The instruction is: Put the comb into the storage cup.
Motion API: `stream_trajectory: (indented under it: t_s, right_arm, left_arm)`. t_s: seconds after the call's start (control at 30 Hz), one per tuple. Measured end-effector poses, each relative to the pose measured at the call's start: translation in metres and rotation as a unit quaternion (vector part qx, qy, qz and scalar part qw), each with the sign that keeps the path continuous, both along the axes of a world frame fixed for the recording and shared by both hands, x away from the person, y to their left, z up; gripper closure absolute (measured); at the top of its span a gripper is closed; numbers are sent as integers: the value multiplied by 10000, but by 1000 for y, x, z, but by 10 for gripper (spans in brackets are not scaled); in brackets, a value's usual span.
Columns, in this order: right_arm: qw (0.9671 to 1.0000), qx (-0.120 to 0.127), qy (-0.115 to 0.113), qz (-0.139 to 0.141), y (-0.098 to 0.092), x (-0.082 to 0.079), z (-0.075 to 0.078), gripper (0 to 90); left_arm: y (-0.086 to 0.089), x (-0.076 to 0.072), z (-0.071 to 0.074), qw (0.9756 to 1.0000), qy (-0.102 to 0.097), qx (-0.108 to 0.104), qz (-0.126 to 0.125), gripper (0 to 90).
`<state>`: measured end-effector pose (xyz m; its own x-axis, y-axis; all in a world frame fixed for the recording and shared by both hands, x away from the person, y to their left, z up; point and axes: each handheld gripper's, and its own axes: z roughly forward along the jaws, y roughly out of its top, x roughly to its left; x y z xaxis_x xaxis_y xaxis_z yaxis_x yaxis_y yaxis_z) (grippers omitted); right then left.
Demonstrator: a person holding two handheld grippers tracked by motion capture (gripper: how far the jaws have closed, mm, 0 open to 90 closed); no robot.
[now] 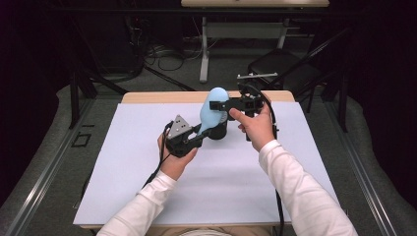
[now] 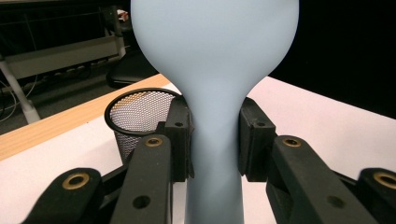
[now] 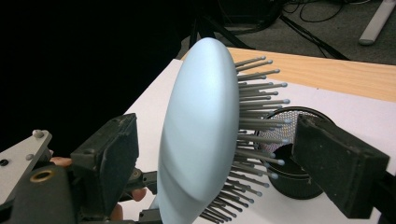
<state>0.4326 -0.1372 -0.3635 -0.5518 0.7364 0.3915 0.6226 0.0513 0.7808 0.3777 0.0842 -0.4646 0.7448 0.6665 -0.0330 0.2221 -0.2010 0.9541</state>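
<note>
A: Two sets of jaws are on one thing. How should this step go?

B: My guess is a handover, or a drop into the cup. Either way, one grip has to be firm before the other lets go, and the right jaws should close on the solid back and rim of the head, not on the pins, which would bend and slip.

A: Start at the fingers, then.

B: The left gripper [image 2: 215, 140] is closed narrowly on the neck of the pale blue plastic paddle hairbrush [image 2: 215, 56], one pad pressed to each side of the handle just under where it flares into the head. That hold looks secure.

A: And the right?

B: The right gripper [image 3: 229, 154] stands wide, its jaws straddling the brush head: one pad faces the smooth back, the other the grey ball-tipped bristles [image 3: 259, 116]. Neither pad touches, as far as I can see.

A: Where is the brush, overall?

B: Held off the table, head up and tilted, above the middle of the white table mat [image 1: 123, 162]. The round black wire-mesh cup [image 2: 140, 109] stands on the mat just behind it.

A: Farther out?

B: The left hand [image 1: 176, 160] and right hand [image 1: 255, 127] grip the tools from the near side in white sleeves; the wooden table edge [image 1: 162, 97] runs beyond the mat.
</note>
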Motion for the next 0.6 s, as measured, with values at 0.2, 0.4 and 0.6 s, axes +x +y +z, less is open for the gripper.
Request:
stream_trajectory:
  t_s: [0.2,0.4,0.6]
  right_arm:
    - [10000,41,31,49,1,2,-1,162]
    - [10000,58,27,44,1,4,0,220]
    - [9999,74,82,82,3,5,-1,249]
  left_arm:
    - [-1,0,-2,10000,19,14,-23,698]
    - [-2,0,-3,10000,14,21,-36,698]
    - [-3,-1,-3,10000,-6,25,-42,698]
